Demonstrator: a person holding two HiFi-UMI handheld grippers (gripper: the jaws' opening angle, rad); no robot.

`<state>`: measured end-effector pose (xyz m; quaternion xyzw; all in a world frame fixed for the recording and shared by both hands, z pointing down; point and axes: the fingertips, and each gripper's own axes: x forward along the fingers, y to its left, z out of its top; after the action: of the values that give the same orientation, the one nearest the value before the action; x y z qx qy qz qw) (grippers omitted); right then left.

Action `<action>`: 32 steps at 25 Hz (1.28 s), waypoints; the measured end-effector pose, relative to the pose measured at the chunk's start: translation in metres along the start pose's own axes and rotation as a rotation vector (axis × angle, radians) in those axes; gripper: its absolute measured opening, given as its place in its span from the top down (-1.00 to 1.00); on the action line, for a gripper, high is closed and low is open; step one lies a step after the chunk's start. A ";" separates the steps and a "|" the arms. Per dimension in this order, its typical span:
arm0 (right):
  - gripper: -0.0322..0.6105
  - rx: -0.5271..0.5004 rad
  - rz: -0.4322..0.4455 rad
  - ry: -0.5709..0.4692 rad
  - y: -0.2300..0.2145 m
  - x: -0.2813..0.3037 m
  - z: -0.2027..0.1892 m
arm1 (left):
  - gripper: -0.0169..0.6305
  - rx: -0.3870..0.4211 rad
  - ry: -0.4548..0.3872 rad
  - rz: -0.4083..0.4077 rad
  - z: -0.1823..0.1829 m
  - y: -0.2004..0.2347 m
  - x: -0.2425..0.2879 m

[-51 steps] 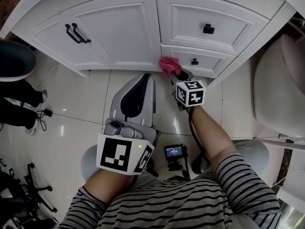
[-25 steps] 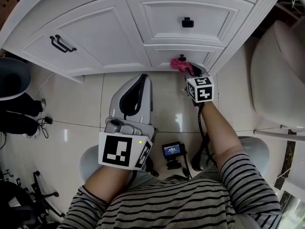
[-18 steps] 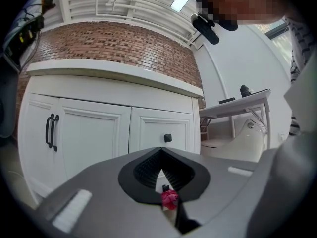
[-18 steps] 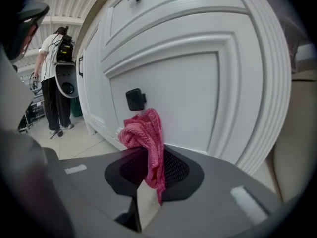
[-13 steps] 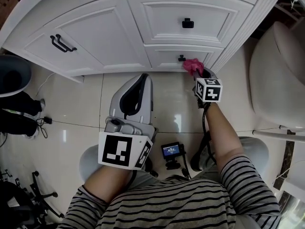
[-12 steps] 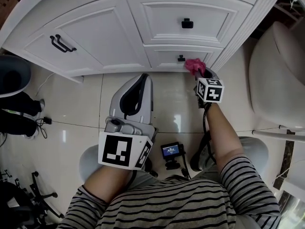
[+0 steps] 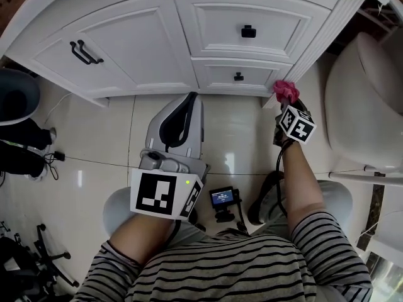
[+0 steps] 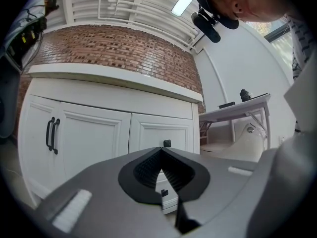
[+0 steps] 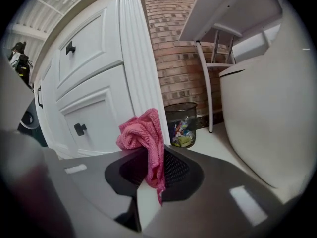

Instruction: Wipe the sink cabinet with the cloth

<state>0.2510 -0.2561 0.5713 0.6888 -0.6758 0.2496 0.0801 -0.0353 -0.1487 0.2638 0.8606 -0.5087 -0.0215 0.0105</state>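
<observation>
The white sink cabinet [image 7: 138, 46] fills the top of the head view, with a door, two drawers and black handles. My right gripper [image 7: 286, 102] is shut on a pink cloth [image 7: 285, 91] near the foot of the cabinet's fluted right corner post [image 7: 318, 39]. In the right gripper view the pink cloth [image 9: 146, 138] bunches above the closed jaws, just off the cabinet corner [image 9: 138, 68]. My left gripper [image 7: 189, 100] is held low over the floor, jaws closed and empty, pointing at the cabinet [image 8: 99, 133].
A white toilet [image 7: 365, 99] stands right of the cabinet. A mesh waste bin [image 9: 181, 124] sits by the brick wall behind the corner. A dark bin [image 7: 16, 96] and shoes are at the left. A small device [image 7: 223, 198] lies on the tiled floor.
My right gripper carried the pink cloth rightward along the cabinet's bottom edge, from below the lower drawer to the right corner post. The left gripper stayed put.
</observation>
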 end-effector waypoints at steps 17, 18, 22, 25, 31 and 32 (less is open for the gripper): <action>0.69 -0.660 0.542 0.132 0.275 0.062 -0.108 | 0.98 -0.024 -0.010 0.007 0.003 0.018 -0.008; 0.69 -0.677 0.530 0.135 0.272 0.068 -0.110 | 0.98 -0.025 -0.005 0.006 0.001 0.019 -0.006; 0.69 -0.588 0.475 0.144 0.238 0.079 -0.109 | 0.98 -0.036 0.013 0.003 -0.008 0.023 0.001; 0.69 -0.529 0.399 0.163 0.192 0.079 -0.109 | 0.98 -0.046 0.027 -0.005 -0.015 0.019 0.005; 0.69 -0.448 0.242 0.223 0.106 0.071 -0.101 | 0.98 -0.030 0.038 -0.016 -0.017 0.009 0.010; 0.69 -0.435 0.215 0.238 0.092 0.069 -0.100 | 0.98 -0.023 0.038 -0.015 -0.017 0.008 0.011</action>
<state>0.1353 -0.2800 0.6679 0.5454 -0.7688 0.1851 0.2780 -0.0364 -0.1620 0.2807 0.8646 -0.5014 -0.0112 0.0300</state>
